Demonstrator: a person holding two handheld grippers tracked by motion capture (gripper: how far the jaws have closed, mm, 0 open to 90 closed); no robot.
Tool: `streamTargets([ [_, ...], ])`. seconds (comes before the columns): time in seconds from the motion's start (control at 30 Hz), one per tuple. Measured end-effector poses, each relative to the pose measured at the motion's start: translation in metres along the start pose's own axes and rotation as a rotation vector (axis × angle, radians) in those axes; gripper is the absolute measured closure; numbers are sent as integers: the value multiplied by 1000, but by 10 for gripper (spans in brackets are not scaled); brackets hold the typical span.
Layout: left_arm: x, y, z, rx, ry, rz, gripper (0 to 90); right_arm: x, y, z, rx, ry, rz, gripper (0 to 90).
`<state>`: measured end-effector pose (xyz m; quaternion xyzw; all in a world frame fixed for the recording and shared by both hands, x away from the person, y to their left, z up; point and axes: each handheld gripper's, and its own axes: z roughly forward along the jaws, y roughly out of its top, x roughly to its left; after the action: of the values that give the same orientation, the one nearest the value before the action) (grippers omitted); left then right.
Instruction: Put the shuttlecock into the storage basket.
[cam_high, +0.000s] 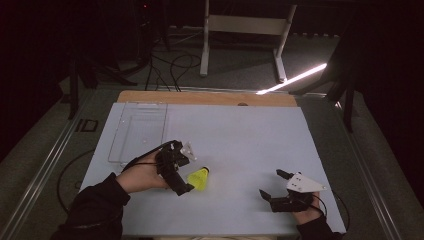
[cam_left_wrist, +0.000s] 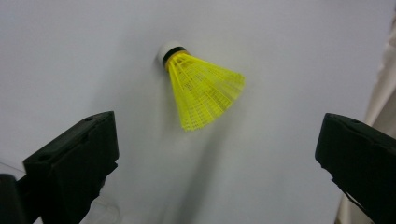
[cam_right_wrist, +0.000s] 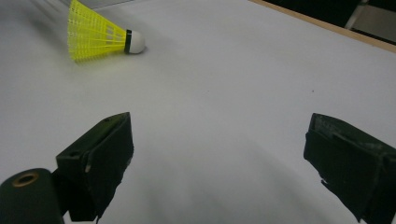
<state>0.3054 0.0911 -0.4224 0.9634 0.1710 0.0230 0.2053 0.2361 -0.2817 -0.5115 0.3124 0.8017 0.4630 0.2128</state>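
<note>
The fingers of the left gripper (cam_left_wrist: 217, 154) are spread wide just beside the yellow shuttlecock (cam_high: 199, 179), lying near the table's (cam_high: 240, 130) near-left middle; it looks very light, with a fragile skirt, so I would grasp the firmer white cork (cam_left_wrist: 167, 49).
</note>
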Motion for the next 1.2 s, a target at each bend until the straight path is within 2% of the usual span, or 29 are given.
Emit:
streamTargets([
  [0.37, 0, 4, 27, 56, 36, 11, 41, 0, 0, 0, -1, 3, 2, 83],
  [0.47, 1, 4, 30, 66, 31, 10, 68, 0, 0, 0, -1, 3, 2, 83],
  [0.6, 3, 5, 36, 80, 51, -4, 118, 0, 0, 0, -1, 5, 3, 83],
  [0.63, 5, 6, 38, 83, 67, -12, 164, 0, 0, 0, -2, 6, 1, 83],
  [0.73, 7, 6, 41, 84, 61, -16, 215, 0, 0, 1, -1, 7, 1, 83],
  [1.07, 9, 7, 56, 131, 54, -11, 423, 0, 0, 1, 1, 11, 5, 83],
  [1.2, 8, 8, 59, 137, 63, 3, 431, 0, 0, 1, 0, 11, 2, 83],
])
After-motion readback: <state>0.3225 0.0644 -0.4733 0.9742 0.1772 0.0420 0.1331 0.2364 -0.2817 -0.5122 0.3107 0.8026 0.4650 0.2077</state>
